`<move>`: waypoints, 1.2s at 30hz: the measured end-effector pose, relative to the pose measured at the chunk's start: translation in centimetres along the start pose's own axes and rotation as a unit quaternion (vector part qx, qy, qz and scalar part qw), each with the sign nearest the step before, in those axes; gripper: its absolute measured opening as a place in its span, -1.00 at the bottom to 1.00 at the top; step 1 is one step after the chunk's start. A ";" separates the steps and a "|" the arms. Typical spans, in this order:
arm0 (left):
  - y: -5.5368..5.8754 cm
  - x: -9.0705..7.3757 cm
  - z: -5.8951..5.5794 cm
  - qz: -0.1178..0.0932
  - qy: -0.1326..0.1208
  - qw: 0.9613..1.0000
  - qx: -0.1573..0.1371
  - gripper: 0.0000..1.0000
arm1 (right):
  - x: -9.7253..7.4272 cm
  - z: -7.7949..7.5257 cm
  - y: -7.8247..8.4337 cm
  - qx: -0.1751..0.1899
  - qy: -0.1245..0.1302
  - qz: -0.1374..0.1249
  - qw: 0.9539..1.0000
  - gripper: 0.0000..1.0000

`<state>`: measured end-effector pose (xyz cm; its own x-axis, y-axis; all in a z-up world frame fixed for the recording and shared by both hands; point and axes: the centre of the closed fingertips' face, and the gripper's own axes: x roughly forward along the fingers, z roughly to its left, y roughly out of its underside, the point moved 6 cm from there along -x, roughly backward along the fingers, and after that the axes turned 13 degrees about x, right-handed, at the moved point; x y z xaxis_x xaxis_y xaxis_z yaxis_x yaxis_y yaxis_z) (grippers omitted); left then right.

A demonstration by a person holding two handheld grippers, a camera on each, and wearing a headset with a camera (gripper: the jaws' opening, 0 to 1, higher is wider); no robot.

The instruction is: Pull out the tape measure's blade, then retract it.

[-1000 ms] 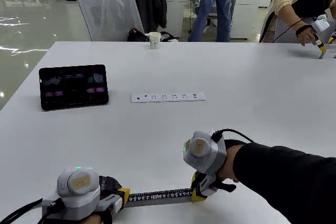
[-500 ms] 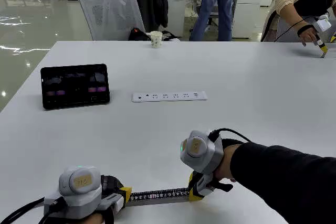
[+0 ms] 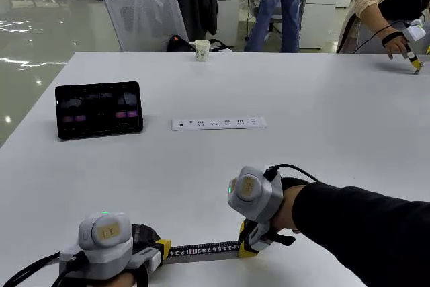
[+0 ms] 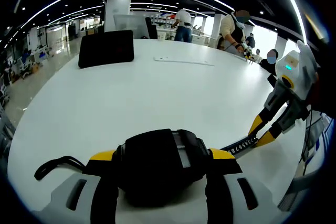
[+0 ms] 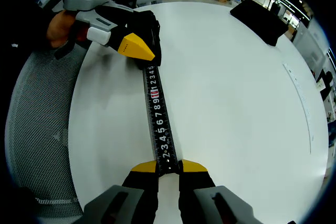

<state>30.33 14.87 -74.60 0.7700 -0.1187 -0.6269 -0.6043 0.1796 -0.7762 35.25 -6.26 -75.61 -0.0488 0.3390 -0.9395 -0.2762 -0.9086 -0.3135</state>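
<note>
Now blade point(image 5: 159, 124) shorter | left fingers point(image 4: 224, 157) clamp case point(image 4: 157, 156) | right fingers point(image 5: 143, 167) pinch blade tip

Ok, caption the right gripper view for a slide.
Right claw pinches the drawn blade; left claw grips the case.

**Open tabletop, few things in the way**

In the head view the white table point(image 3: 322, 119) lies bare across centre right; I can pass freely there. At middle left stands the tablet point(image 3: 99, 109). The power strip point(image 3: 219, 124) lies flat at centre, and a paper cup point(image 3: 202, 50) sits at the far edge. Along the bottom the blade point(image 3: 201, 251) bars the gap from the tape measure point(image 4: 157, 163) in my left gripper point(image 3: 156, 252) to my right gripper point(image 3: 246, 245). Another person's hand point(image 3: 396, 44) occupies the upper right.
</note>
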 end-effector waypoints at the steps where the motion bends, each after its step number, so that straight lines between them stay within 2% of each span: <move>1: 0.0 0.0 0.0 0.000 0.000 1.000 0.000 0.25 | 0.0 0.0 -0.1 0.000 -0.001 0.000 1.000 -0.79; 36: 0.0 0.0 0.0 0.002 0.002 1.000 -0.002 0.25 | 0.6 0.7 -1.9 -0.004 -0.009 -0.005 1.000 -0.78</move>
<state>30.37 14.91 -74.60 0.7663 -0.1221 -0.6308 -0.6089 0.1755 -0.7736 35.11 -4.18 -75.53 -0.0633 0.3528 -0.9336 -0.2697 -0.9067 -0.3243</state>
